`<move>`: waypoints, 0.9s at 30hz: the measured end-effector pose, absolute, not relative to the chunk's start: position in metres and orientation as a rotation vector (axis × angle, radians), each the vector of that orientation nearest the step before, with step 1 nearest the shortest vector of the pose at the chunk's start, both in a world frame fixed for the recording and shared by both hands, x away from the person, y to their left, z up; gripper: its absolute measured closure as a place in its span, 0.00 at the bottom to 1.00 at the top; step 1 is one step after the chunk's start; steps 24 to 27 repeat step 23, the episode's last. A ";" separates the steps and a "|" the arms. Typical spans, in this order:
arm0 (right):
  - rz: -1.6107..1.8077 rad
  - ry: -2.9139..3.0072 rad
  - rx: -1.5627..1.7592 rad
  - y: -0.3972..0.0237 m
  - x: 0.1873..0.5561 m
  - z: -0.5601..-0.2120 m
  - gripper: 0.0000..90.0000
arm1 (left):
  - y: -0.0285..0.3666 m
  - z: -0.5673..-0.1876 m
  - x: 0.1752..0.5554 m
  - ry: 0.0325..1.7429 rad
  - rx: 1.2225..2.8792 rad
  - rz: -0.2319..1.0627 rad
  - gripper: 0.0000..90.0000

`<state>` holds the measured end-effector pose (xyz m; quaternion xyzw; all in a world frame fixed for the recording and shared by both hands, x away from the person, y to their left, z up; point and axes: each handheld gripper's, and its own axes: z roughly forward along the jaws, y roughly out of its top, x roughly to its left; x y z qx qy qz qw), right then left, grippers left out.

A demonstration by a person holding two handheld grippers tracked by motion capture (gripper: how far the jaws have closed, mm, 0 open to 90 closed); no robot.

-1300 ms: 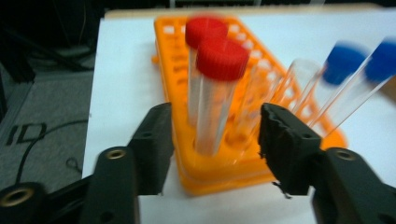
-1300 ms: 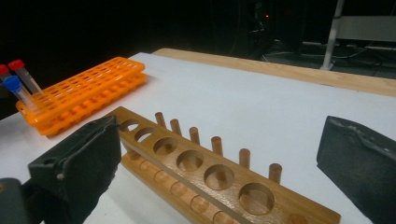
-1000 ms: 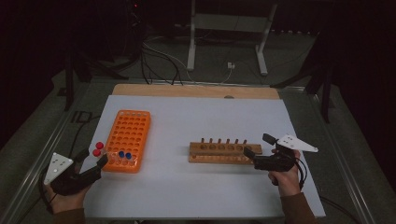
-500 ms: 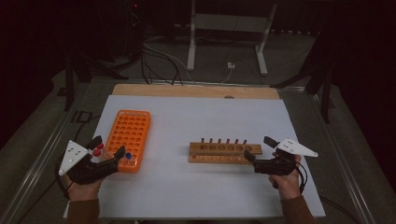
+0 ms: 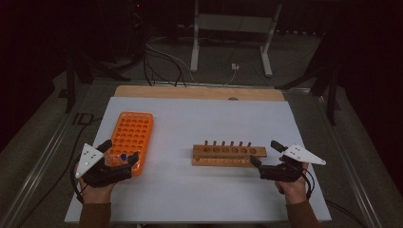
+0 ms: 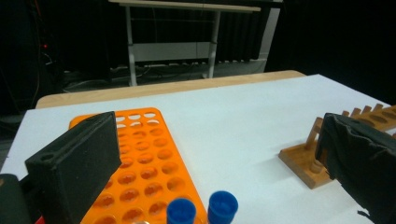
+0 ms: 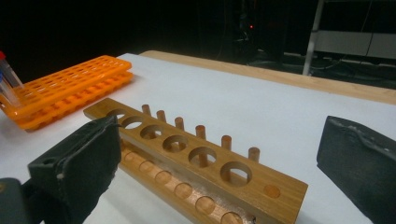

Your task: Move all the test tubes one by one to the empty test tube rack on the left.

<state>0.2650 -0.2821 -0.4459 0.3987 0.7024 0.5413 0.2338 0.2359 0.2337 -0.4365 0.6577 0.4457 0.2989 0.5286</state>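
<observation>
1. The left gripper [image 5: 119,153] has just been opening; its fingers [image 6: 77,158] straddle, without pressing, the blue-capped tubes [image 6: 201,211] at the orange rack's [image 5: 134,132] six o'clock end, ready to grasp.
2. The right gripper [image 5: 266,154], fingers spread and empty, waits at the wooden rack's [image 5: 228,153] four o'clock, likely to steady it.

The orange tube rack [image 5: 130,141] lies flat on the white tabletop, a long plastic tray pierced by rows of round holes, its near end reaching in between the left gripper's fingers [image 6: 77,163]. Two blue-capped tubes [image 6: 201,211] stand upright in holes at that near end, side by side, midway between those fingers and touching neither. A red-capped tube [image 7: 6,70] stands in the same end. The wooden rack [image 5: 228,155], a low block with six large holes and a row of pegs behind them, lies just ahead of the right gripper's fingers [image 7: 79,165], its right end nearest them.
</observation>
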 end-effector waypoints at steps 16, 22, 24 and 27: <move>1.457 1.912 1.052 -0.281 0.263 -0.445 0.00 | 0.233 -0.444 0.233 1.085 1.569 0.734 0.01; 1.450 1.913 1.070 -0.281 0.266 -0.447 0.00 | 0.232 -0.444 0.232 1.090 1.565 0.741 0.01; 1.451 1.911 1.079 -0.281 0.267 -0.448 0.00 | 0.231 -0.444 0.232 1.089 1.568 0.743 0.01; 1.451 1.911 1.079 -0.281 0.267 -0.448 0.00 | 0.231 -0.444 0.232 1.089 1.568 0.743 0.01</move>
